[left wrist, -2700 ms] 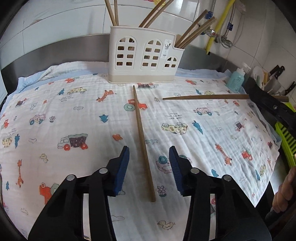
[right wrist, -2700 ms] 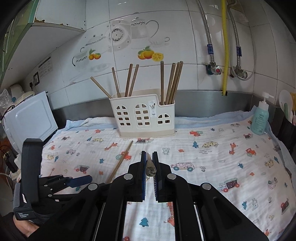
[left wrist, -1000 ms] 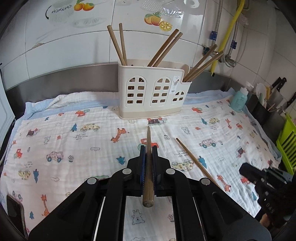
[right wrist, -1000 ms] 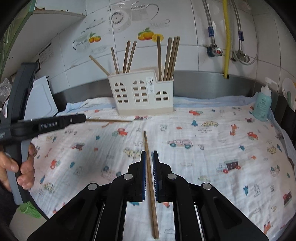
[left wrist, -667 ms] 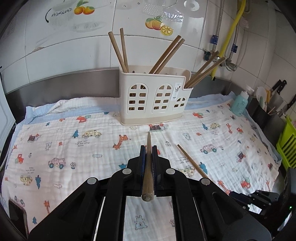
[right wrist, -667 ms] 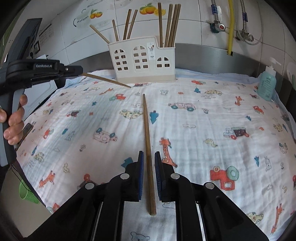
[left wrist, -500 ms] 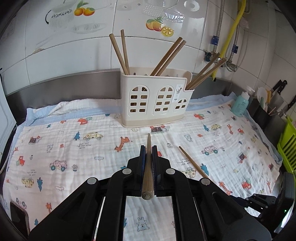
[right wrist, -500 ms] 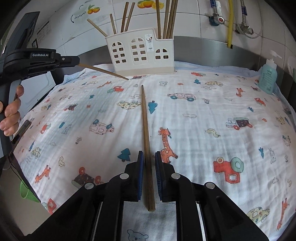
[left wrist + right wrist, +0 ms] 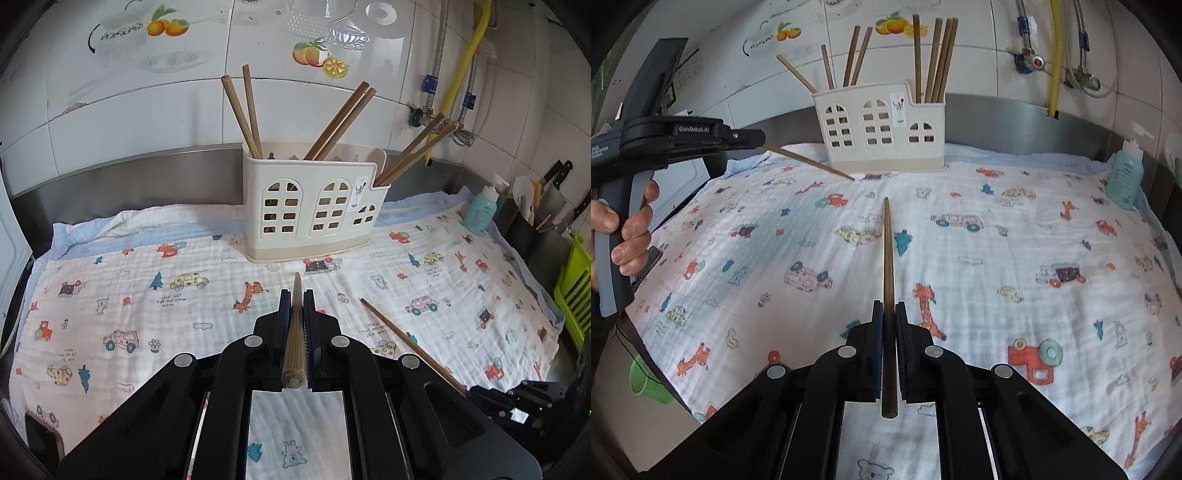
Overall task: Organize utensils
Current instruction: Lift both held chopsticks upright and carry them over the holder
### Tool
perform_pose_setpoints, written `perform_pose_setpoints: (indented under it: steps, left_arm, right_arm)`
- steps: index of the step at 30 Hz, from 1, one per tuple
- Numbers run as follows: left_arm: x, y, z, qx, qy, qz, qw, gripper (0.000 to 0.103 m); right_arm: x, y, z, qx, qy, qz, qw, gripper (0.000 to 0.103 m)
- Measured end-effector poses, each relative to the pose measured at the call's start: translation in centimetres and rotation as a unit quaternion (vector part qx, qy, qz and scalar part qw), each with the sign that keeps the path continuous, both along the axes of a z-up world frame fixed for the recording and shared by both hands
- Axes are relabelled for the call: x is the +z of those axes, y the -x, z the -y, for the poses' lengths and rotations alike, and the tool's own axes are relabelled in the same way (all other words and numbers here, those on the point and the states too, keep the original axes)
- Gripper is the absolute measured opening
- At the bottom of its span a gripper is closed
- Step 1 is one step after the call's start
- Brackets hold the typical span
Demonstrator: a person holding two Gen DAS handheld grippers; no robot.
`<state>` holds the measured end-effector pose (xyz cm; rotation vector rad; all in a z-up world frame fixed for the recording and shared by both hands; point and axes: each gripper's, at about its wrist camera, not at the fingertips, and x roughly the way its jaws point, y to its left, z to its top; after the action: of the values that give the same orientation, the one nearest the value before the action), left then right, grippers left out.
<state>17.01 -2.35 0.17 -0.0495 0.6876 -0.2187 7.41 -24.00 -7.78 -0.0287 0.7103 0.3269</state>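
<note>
My left gripper (image 9: 296,295) is shut on a wooden chopstick (image 9: 295,328) held above the cloth, tip aimed at the white utensil holder (image 9: 314,210). Several chopsticks stand in the holder. My right gripper (image 9: 889,306) is shut on a second chopstick (image 9: 887,251), which runs forward low over the cloth toward the holder (image 9: 882,125). In the right wrist view the left gripper (image 9: 753,139) is at the left with its chopstick (image 9: 809,162) slanting down. In the left wrist view the second chopstick (image 9: 406,343) leads to the right gripper's body at the bottom right.
A cloth printed with cartoons (image 9: 997,258) covers the counter. A teal soap bottle (image 9: 1124,177) stands at the back right. A dark holder with knives (image 9: 528,225) and a green rack (image 9: 576,284) are at the right edge. A person's hand (image 9: 628,229) grips the left handle.
The right wrist view has tipped down toward the cloth while its jaws stayed around the second chopstick. The left gripper has kept still with its chopstick.
</note>
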Motion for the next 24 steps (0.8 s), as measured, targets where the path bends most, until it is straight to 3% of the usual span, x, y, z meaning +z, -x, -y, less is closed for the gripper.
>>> perform_pose_setpoints:
  steps: [11,18,24]
  left_arm:
    - [1.0,-0.6,-0.8,-0.008,0.005,0.007,0.9999,0.005]
    - [2.5,-1.6,-0.8,-0.022,0.001,0.012,0.9997,0.005]
    - [4.4,-2.8,-0.3,-0.037,-0.011,0.024,0.9989,0.005]
  right_arm:
    - [9.9,-2.0,-0.3,0.023,-0.014,0.107,0.994,0.006]
    - [15.1,-7.0,-0.3,0.052,-0.043,0.107,0.992,0.006]
    - [19.9,-10.6,0.0,0.065,-0.029,0.110,0.991,0.006]
